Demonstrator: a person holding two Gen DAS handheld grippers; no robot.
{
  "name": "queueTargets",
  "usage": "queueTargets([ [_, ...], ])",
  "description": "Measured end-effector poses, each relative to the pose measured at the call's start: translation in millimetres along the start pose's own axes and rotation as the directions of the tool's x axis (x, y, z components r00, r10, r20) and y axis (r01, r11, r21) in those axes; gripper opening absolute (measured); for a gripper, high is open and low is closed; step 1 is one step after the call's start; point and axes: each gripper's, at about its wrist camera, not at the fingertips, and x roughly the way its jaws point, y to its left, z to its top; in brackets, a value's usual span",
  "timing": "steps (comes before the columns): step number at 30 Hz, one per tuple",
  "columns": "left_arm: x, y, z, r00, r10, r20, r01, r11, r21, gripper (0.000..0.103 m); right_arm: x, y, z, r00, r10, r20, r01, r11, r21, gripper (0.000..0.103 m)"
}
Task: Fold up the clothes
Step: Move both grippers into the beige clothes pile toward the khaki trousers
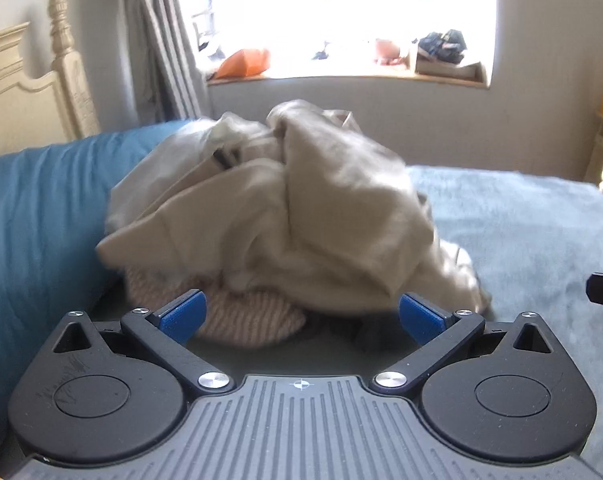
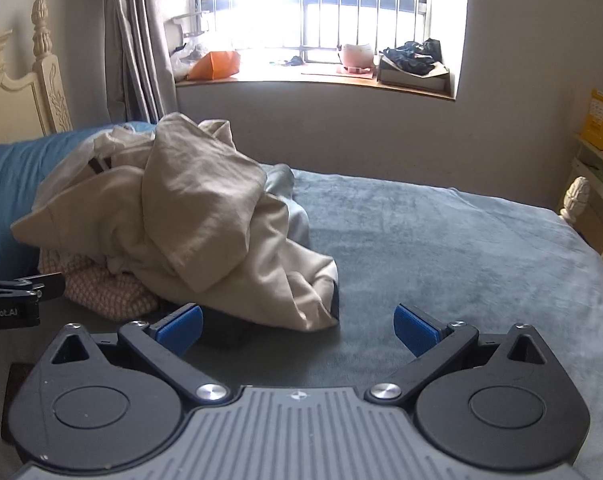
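Crumpled heap of beige cotton clothing (image 1: 269, 208) piled on a grey plush bedspread (image 2: 441, 240), backed against a teal blue pillow (image 1: 33, 208); pink-and-white knitted garment (image 1: 245, 320) pinned beneath the heap's near edge. Left gripper (image 1: 301, 316) with blue pads spread wide, empty, aimed squarely at the heap, knit almost between the fingers. Right gripper (image 2: 297, 328) likewise spread and empty, offset to the heap's window-opposite, bare-bedspread side: only the beige hem corner (image 2: 317, 316) lies ahead of its jaws, toward its left finger. Long axis of the heap running roughly from pillow toward open bedspread. Judged nearer and better aligned: left gripper. Likely next: pinching the top beige layer and drawing it away from the pillow onto the bare bedspread.
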Motion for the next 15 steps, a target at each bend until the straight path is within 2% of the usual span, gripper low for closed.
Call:
queueTargets([
  [2, 18, -1, 17, 0.999, -0.009, 0.034, 0.009, 1.000, 0.011, 0.102, 11, -4, 11, 1.000, 0.018, 0.006, -0.018, 1.000, 0.002, 0.103],
  [4, 39, -4, 37, 0.998, -0.015, 0.059, 0.014, 1.000, 0.019, 0.099, 24, -5, 21, 1.000, 0.030, -0.008, -0.030, 1.000, 0.008, 0.099],
  [6, 63, -4, 58, 0.997, -0.029, 0.068, 0.028, 1.000, 0.014, 0.098, 33, -7, 24, 0.998, 0.049, -0.036, -0.048, 0.998, 0.039, 0.086],
  [8, 87, -2, 76, 0.995, -0.063, 0.078, 0.063, 0.998, -0.003, 0.095, 41, -7, 24, 0.995, 0.073, -0.065, -0.068, 0.995, 0.068, 0.081],
  [9, 100, -1, 84, 0.993, -0.085, 0.077, 0.086, 0.996, -0.010, 0.094, 44, -4, 22, 0.995, 0.070, -0.078, -0.065, 0.996, 0.058, 0.074],
  [12, 144, -6, 105, 0.992, -0.126, 0.016, 0.126, 0.992, -0.005, 0.092, 48, 2, 18, 0.994, 0.048, -0.103, -0.044, 0.998, 0.038, 0.073],
  [15, 185, -9, 113, 0.989, -0.134, -0.063, 0.133, 0.991, -0.016, 0.091, 49, 2, 11, 0.990, 0.042, -0.135, -0.031, 0.996, 0.080, 0.073],
])
